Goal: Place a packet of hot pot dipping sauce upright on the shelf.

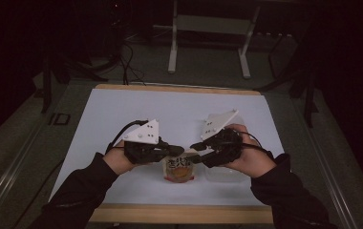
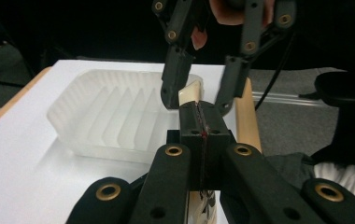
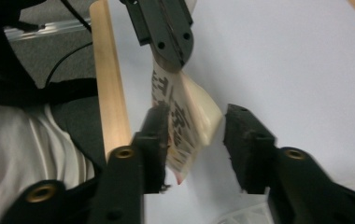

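Apparently left gripper clamping pouch, right gripper astride

My left tool and right tool are matte black, each topped by a pale grey plate, with brass-coloured rivets along the arms in the gripper views. The packet at lower centre is cream with dark printed characters and an orange patch low on its face. The tray is milky translucent and ribbed. The table is white, edged in light wood. My sleeves are black.
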`<state>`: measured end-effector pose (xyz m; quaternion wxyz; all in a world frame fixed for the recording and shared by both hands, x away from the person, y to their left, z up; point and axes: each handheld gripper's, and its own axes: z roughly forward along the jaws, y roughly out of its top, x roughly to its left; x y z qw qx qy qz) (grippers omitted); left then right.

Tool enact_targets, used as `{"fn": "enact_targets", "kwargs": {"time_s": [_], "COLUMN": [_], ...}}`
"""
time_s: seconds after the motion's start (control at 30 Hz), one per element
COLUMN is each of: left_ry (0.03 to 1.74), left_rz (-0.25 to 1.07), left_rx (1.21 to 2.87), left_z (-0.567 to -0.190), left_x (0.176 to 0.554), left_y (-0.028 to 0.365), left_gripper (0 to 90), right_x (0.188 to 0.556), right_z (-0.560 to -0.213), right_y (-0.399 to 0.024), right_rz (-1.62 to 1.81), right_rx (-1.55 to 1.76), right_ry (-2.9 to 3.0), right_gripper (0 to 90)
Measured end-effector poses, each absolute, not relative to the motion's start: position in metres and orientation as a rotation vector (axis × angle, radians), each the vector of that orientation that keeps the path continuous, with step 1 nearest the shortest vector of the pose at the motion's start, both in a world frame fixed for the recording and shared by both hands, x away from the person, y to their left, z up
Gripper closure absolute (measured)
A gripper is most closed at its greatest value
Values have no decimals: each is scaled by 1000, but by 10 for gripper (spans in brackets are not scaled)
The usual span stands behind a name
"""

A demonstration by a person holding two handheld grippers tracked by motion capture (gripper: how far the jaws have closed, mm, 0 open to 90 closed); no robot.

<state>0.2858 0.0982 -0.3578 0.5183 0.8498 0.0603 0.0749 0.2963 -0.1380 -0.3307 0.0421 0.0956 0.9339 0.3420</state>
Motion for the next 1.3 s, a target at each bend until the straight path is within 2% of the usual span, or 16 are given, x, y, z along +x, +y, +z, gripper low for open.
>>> {"fn": "enact_targets", "kwargs": {"time_s": [0.3, 0.33, 0.37, 0.67, 0.83, 1.0, 1.07, 1.1, 1.13, 1.2, 1.3], "left_ry": [148, 150, 153, 190, 204, 193, 198, 201, 208, 240, 296], "left_rz": [177, 179, 175, 150, 161, 181, 197, 201, 218, 228, 240], "left_rx": [2038, 2038, 2038, 1997, 1955, 1913, 1892, 1883, 1880, 1861, 1858], "left_z": [-359, -359, -359, -361, -355, -340, -336, -334, -333, -335, -344], "left_x": [288, 289, 289, 290, 288, 281, 277, 276, 274, 272, 270], "left_y": [95, 96, 96, 98, 102, 113, 118, 121, 124, 130, 137], "left_gripper": [900, 900, 900, 886, 783, 721, 674, 619, 619, 521, 502], "right_x": [299, 300, 300, 302, 304, 309, 311, 313, 313, 316, 317], "right_z": [-334, -335, -335, -332, -330, -322, -318, -313, -313, -305, -302], "right_y": [-131, -130, -130, -130, -131, -138, -143, -147, -147, -154, -156], "right_rz": [938, 931, 926, 915, 912, 935, 947, 963, 963, 971, 975], "right_rx": [229, 221, 218, 159, 155, 181, 187, 186, 186, 179, 184], "right_ry": [2878, 2894, 2896, 2909, 2898, 2871, 2863, 2848, 2848, 2821, 2813], "right_gripper": [792, 846, 862, 890, 893, 894, 894, 894, 894, 894, 894]}}
